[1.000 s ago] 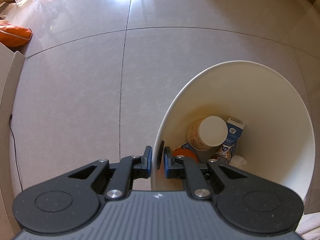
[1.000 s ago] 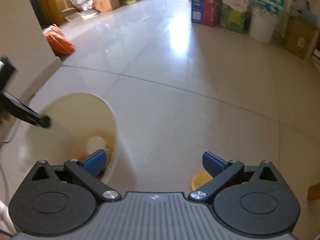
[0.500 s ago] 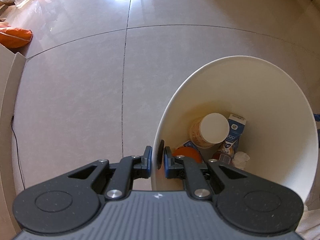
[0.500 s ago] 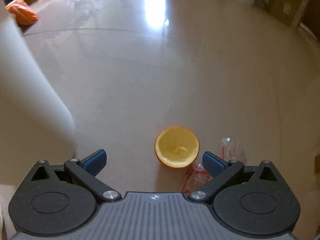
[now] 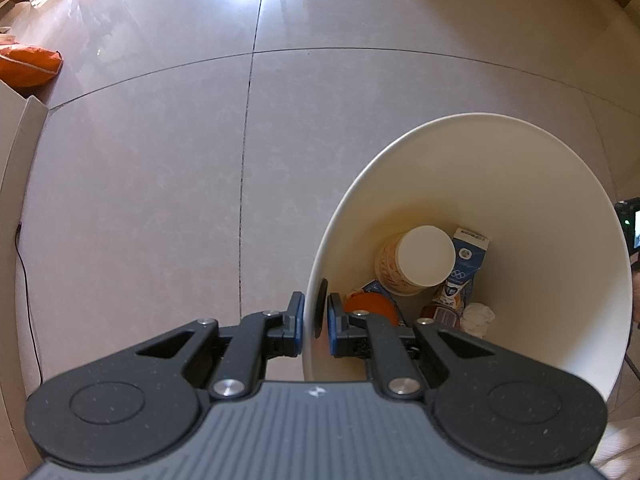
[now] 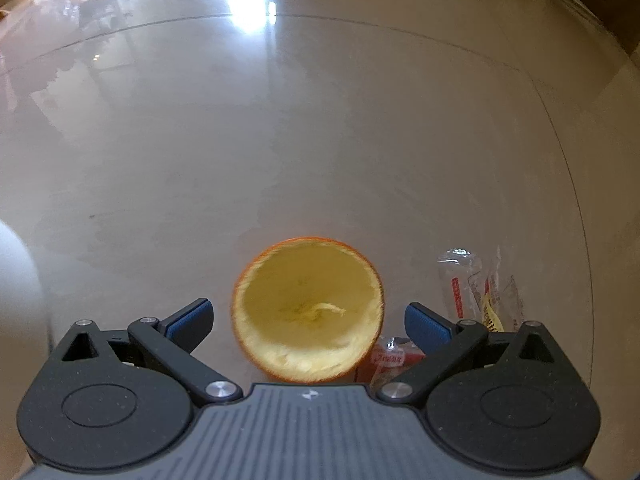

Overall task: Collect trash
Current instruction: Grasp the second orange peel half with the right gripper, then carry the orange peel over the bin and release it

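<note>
In the left wrist view a white waste bin stands on the tiled floor, and my left gripper is shut on its near rim. Inside lie a paper cup, a blue milk carton, an orange lid and a crumpled tissue. In the right wrist view a hollowed orange peel half sits cut side up on the floor, between the fingers of my open right gripper, which do not touch it.
A clear plastic wrapper and a red wrapper lie just right of the peel. An orange bag, a white panel edge and a thin black cable are at the left of the bin.
My right gripper has swung away from the bin and come down over the orange peel, which now sits between its fingers. The left gripper keeps its hold on the bin rim.
</note>
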Tool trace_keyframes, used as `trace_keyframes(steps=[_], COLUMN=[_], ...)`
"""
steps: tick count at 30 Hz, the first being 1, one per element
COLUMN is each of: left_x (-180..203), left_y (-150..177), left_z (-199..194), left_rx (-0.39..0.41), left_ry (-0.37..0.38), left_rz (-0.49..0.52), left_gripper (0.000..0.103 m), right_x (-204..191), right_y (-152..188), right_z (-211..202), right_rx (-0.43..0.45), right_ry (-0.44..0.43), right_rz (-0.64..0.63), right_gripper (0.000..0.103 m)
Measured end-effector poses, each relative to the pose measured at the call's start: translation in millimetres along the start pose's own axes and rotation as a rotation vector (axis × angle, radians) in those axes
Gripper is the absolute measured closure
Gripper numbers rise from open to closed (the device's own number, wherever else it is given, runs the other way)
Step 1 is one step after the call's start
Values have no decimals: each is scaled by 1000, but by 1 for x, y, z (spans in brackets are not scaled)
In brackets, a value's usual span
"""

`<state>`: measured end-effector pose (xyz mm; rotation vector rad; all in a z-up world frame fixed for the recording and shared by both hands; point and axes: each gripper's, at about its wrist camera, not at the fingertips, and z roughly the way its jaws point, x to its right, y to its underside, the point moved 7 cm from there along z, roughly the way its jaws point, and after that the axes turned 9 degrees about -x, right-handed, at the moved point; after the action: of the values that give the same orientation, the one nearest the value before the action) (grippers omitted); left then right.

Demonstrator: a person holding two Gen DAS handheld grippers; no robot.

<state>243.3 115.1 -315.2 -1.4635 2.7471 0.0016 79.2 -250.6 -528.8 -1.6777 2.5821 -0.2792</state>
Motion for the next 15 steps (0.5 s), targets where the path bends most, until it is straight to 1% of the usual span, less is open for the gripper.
trace_keyframes(steps=[3,5,7,10,11,15], left_x=[-1,-2,-2,-2,-2,-1], left_y=[0,0,0,0,0,-1], left_z=[0,0,0,0,0,0], left_rx=[-1,0,-1,-2,-2,-1], left_ry=[4,3,4,6,3,1], left_rz=[-1,1,-1,-4,-2,1], left_gripper=[93,93,93,93,93,93], right_x=[3,3,0,-3,-3,-7], right_y=[-2,-2,-4,-7,-13,-12], right_z=[5,7,6,6,8,2], right_rx=[-5,-17,-24,-53,-61,-97], right_ry=[5,-2,-3,-17,-13,-7], right_rz=[15,23,20,18,21,21], right_gripper=[2,7,10,20,22,25])
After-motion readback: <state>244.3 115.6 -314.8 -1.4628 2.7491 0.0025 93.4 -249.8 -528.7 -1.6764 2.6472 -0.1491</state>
